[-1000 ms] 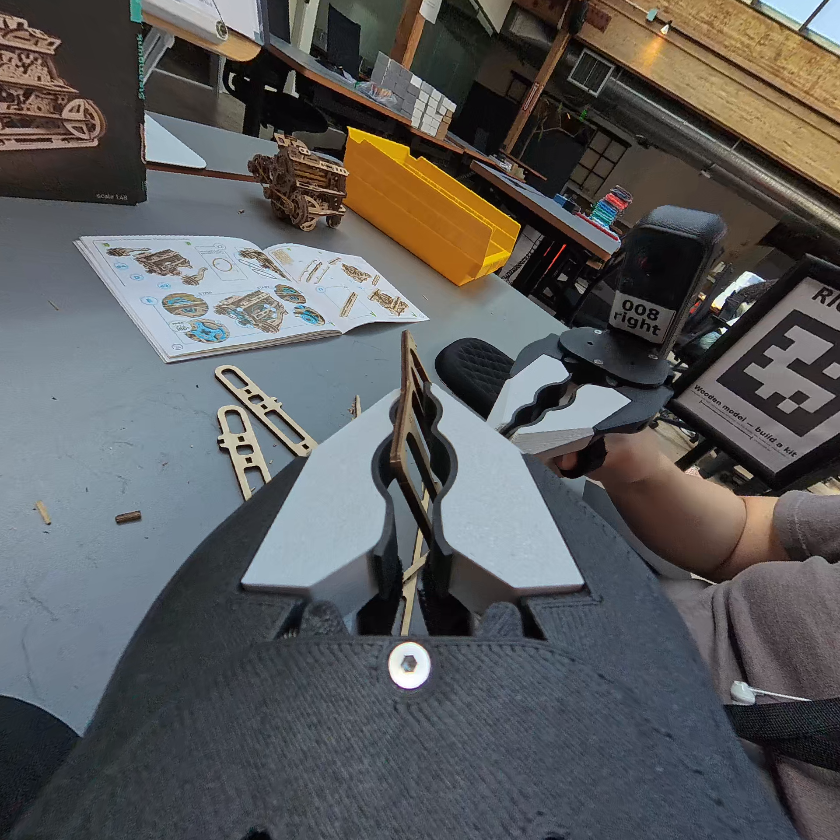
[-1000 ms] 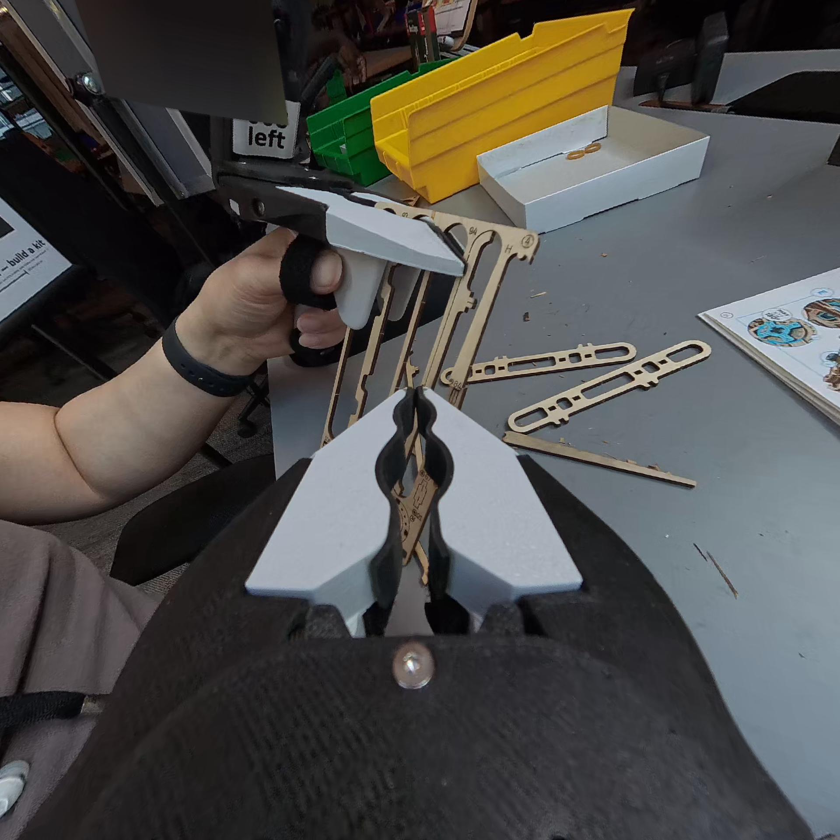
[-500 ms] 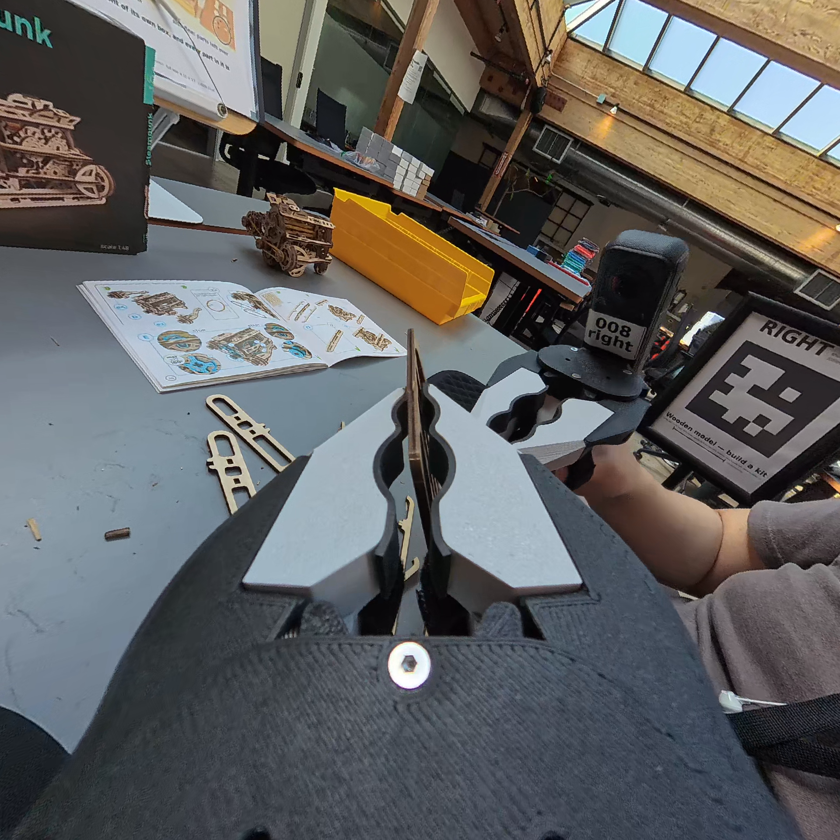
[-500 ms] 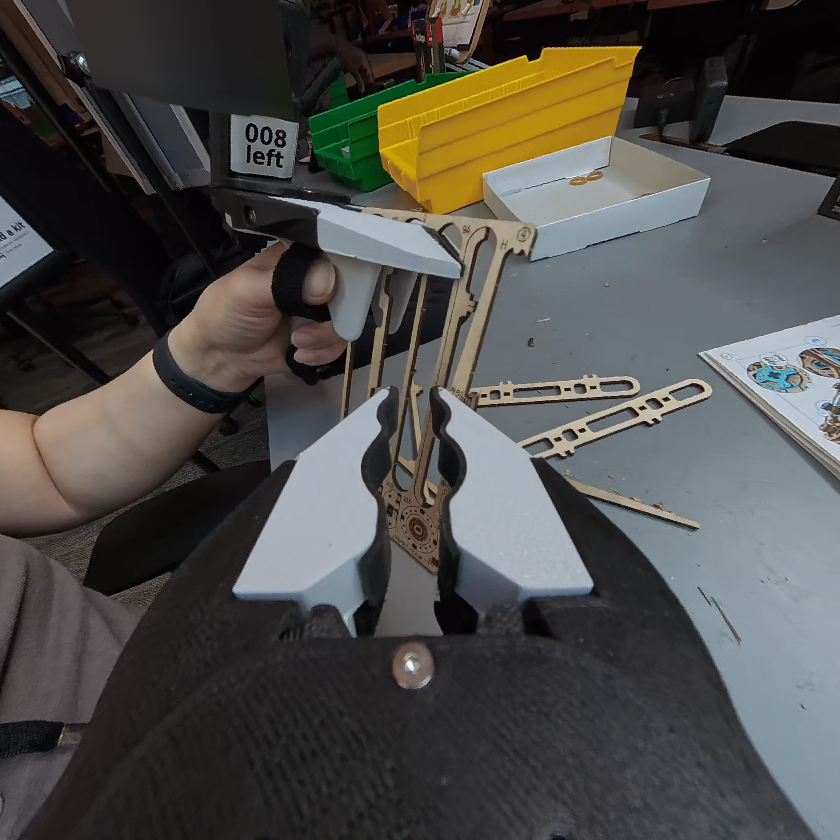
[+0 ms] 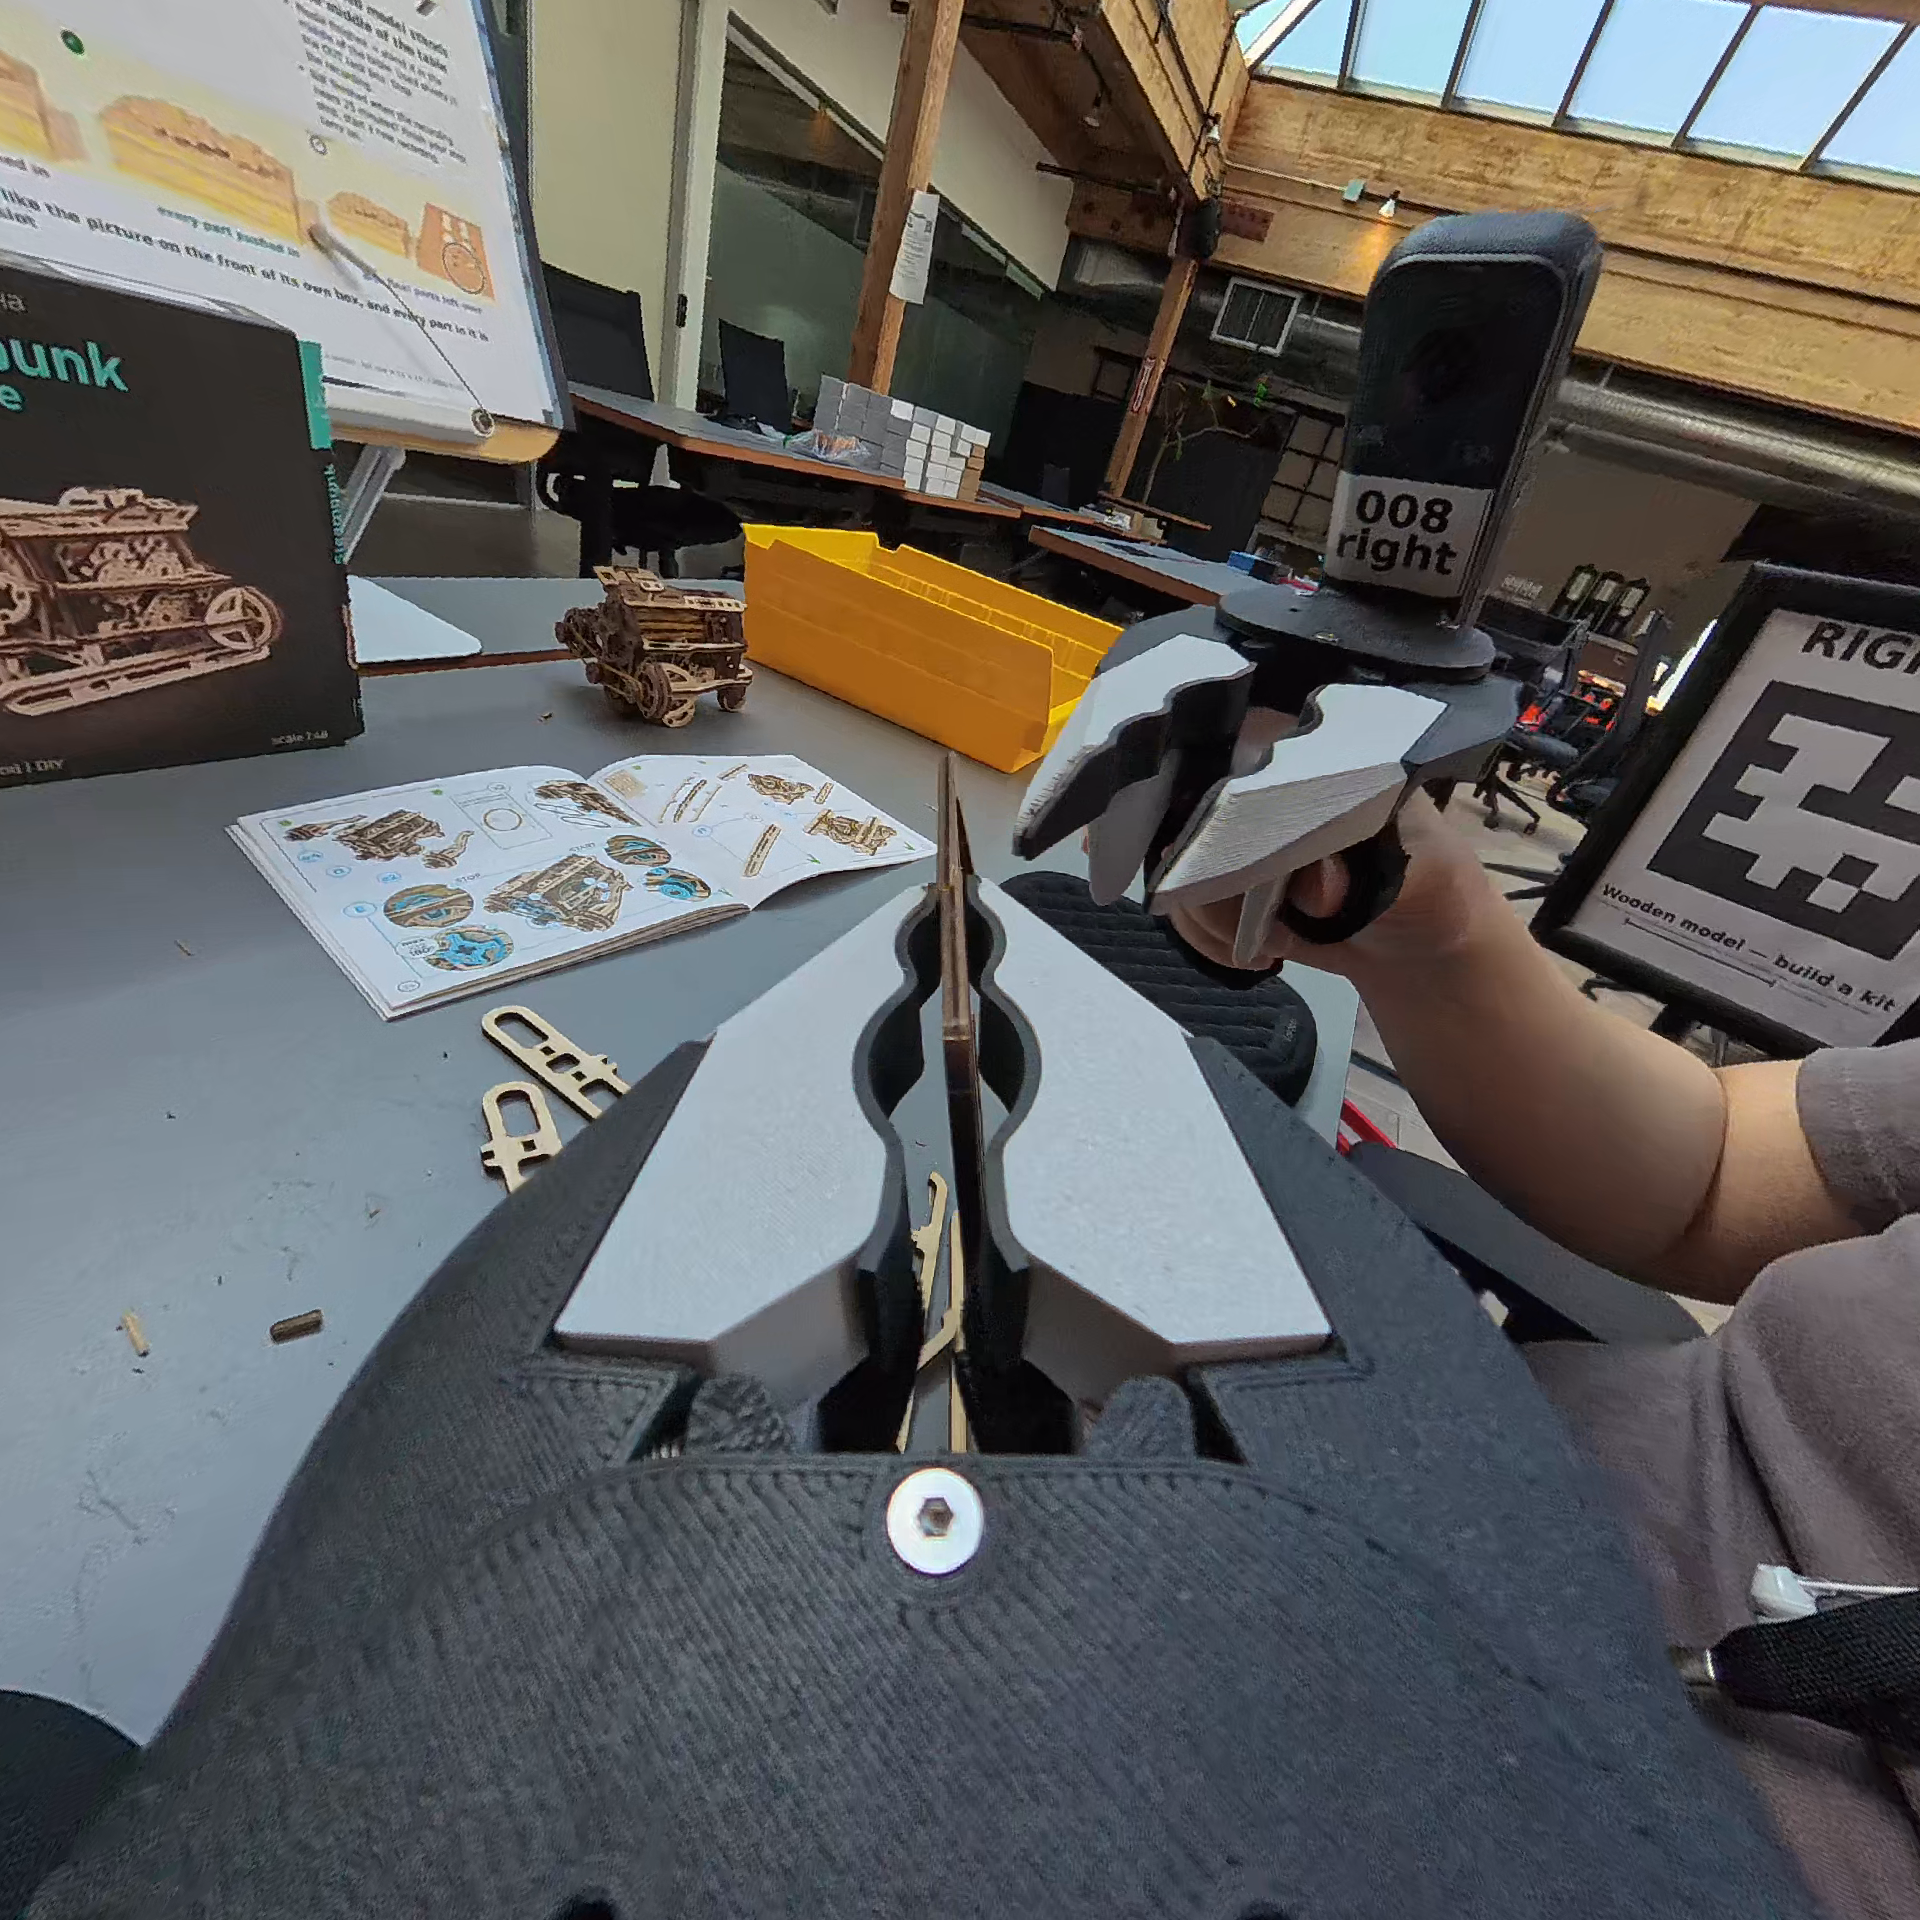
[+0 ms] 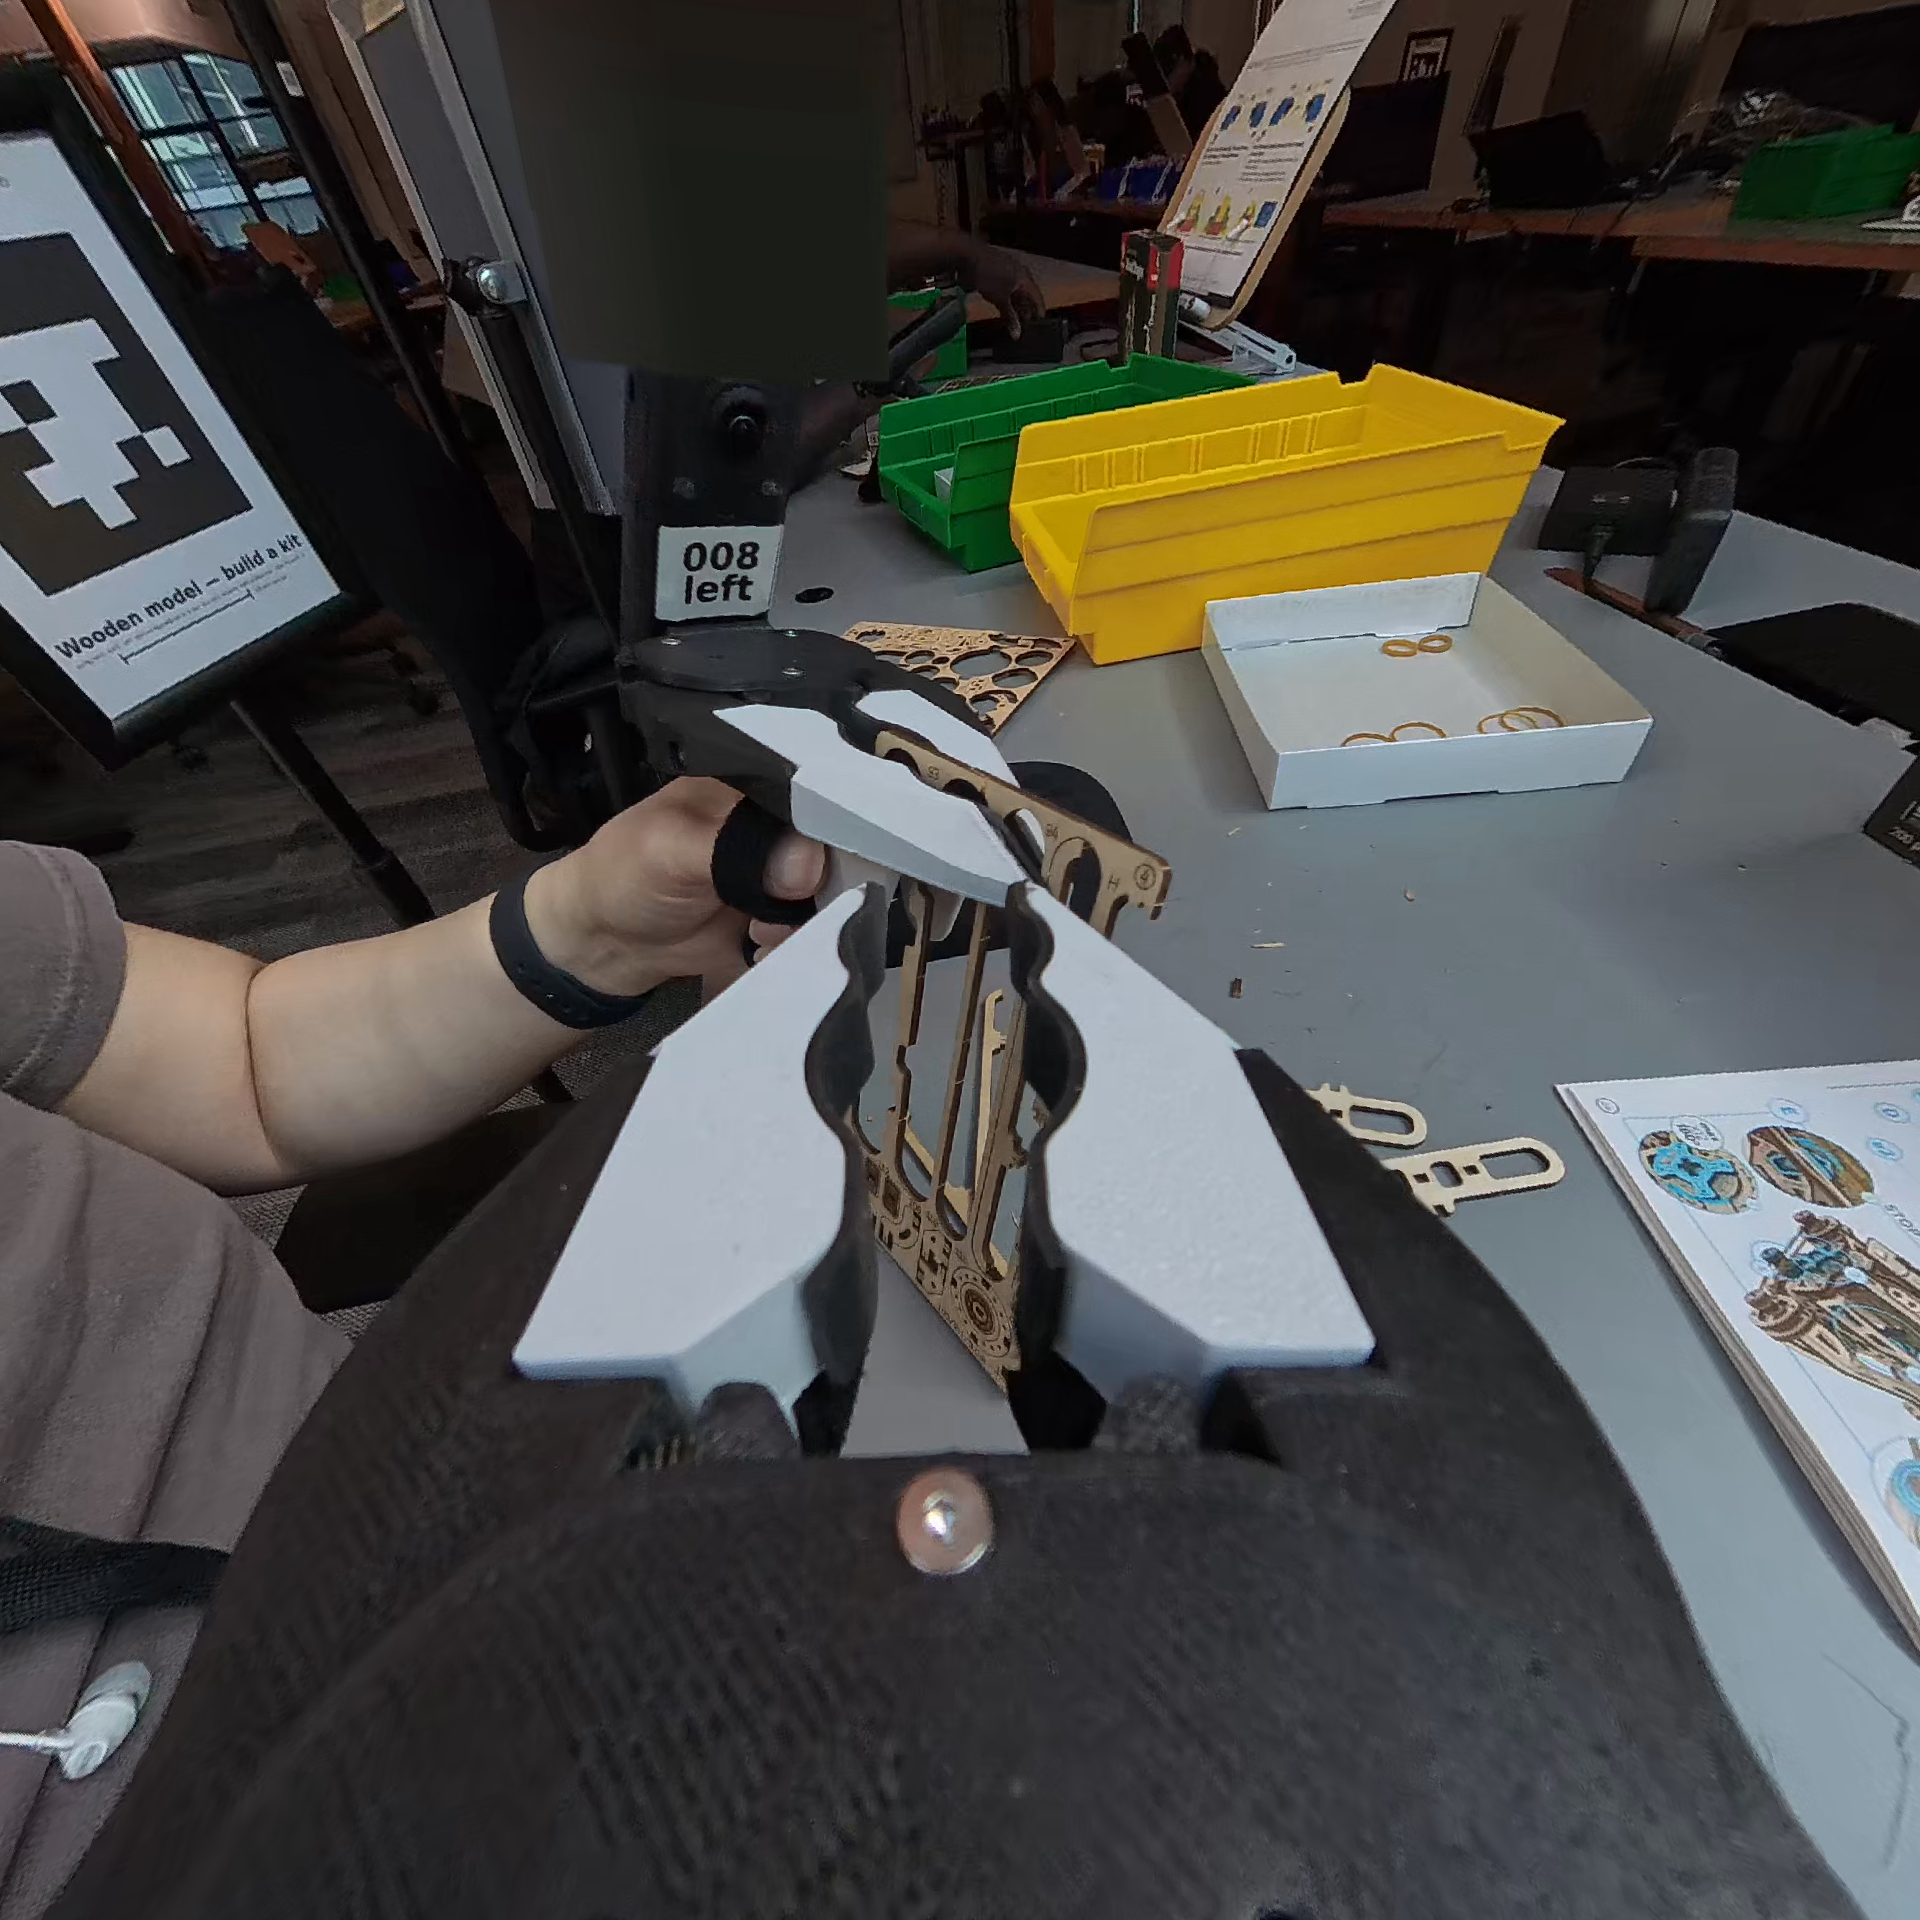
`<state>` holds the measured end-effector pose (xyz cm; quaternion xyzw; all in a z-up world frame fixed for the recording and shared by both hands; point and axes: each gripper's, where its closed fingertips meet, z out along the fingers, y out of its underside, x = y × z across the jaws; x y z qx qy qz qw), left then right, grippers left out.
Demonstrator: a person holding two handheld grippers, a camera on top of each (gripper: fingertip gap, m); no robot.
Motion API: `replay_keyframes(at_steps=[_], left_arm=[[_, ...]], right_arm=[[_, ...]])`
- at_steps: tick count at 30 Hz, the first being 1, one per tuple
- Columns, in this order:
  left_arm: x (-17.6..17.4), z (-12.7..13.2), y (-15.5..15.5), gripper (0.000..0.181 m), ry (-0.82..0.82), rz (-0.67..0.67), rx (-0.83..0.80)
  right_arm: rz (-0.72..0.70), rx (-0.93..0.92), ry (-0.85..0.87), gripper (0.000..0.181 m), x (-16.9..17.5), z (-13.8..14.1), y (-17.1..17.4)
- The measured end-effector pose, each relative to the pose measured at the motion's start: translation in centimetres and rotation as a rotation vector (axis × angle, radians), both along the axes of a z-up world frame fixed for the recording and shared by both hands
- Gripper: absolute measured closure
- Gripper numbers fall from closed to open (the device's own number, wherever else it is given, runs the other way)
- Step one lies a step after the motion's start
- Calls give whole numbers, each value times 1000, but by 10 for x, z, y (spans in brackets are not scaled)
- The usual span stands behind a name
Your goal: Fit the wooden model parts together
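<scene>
One thin laser-cut wooden sheet (image 6: 961, 1164), pale tan with long slots, round cut-outs and fine engraved parts at its lower end, is pinched edge-on at its top by the left gripper (image 5: 951, 940) and hangs above the near edge of the grey table (image 6: 1455, 935), while the right gripper (image 6: 940, 1039) stands spread apart with nothing between its fingers, the sheet showing through the gap beyond them. Two loose slotted wooden strips (image 6: 1475, 1174) lie on the table beside the open instruction booklet (image 5: 582, 862). Farther back a yellow bin (image 6: 1278, 509) and a green bin (image 6: 997, 447) sit side by side, their contents out of sight, and the shallow white tray (image 6: 1455, 769) just in front of the yellow bin holds a few small tan rings (image 6: 1392, 734).
</scene>
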<state>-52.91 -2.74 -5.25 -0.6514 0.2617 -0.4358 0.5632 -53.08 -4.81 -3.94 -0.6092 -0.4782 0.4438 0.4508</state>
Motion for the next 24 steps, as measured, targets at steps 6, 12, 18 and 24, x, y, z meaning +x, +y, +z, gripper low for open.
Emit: replay_keyframes(at_steps=[6, 12, 18, 24], left_arm=[[5, 0, -5, 181, 45, 19, 41], [3, -2, -4, 181, 9, 37, 33], [-2, 2, -4, 181, -72, 52, -7], [-12, 10, -6, 181, -213, -7, -55]], right_arm=[[-34, -13, 21, 159, -5, -3, 5], [-125, 132, -92, 158, -5, -15, 5], [-92, 96, -53, 147, -6, -16, -8], [-59, -71, 129, 152, 21, -18, 7]])
